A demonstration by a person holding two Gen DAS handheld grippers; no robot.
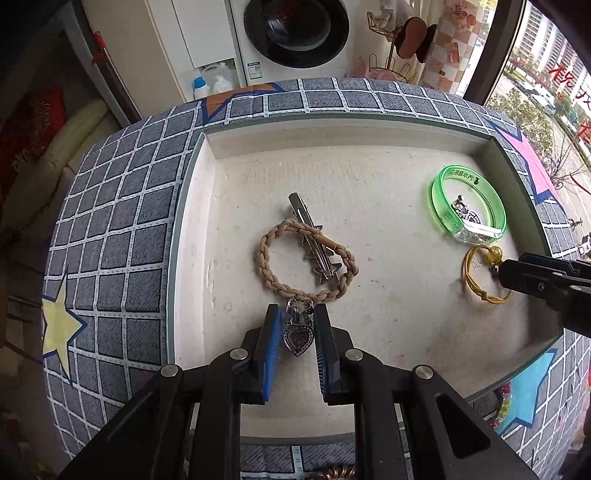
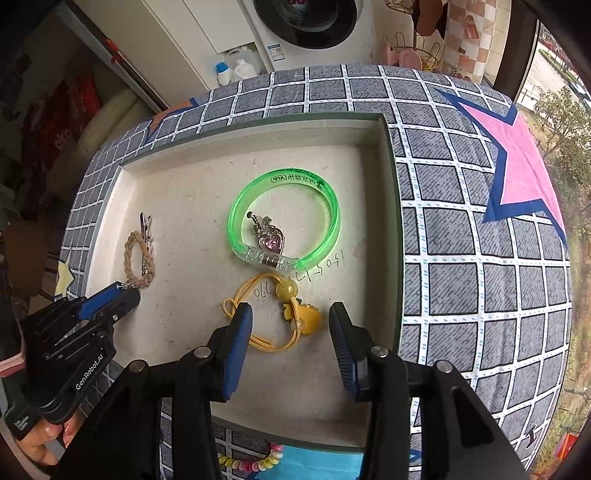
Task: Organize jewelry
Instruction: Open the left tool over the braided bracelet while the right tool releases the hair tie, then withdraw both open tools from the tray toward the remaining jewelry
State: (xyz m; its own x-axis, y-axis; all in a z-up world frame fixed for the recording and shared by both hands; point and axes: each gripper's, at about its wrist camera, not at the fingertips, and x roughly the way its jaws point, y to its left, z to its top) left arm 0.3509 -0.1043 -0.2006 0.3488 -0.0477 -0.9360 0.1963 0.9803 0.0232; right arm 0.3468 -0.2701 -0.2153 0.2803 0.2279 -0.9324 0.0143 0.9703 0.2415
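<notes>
A cream tray [image 1: 369,122] sits on a grey checked cloth. A beige braided bracelet [image 1: 266,266] lies in it over a silver star hair clip [image 1: 308,229]. My left gripper [image 1: 298,310] is shut on the bracelet's dark heart charm [image 1: 296,338], which touches both blue pads. At the right lie a green bangle [image 2: 280,177] with a pink heart pendant [image 2: 271,240] inside it. Below it is a yellow cord bracelet [image 2: 286,288]. My right gripper [image 2: 291,310] stands open astride the yellow bracelet, pads apart from it. The left gripper [image 2: 122,295] shows at the tray's left.
The grey cloth [image 2: 461,240] with coloured stars covers the table around the tray [image 2: 258,136]. A colourful bead bracelet [image 2: 255,461] lies on the cloth in front of the tray. A washing machine [image 1: 295,33] and bottles stand beyond the table. A hand [image 2: 48,435] holds the left gripper.
</notes>
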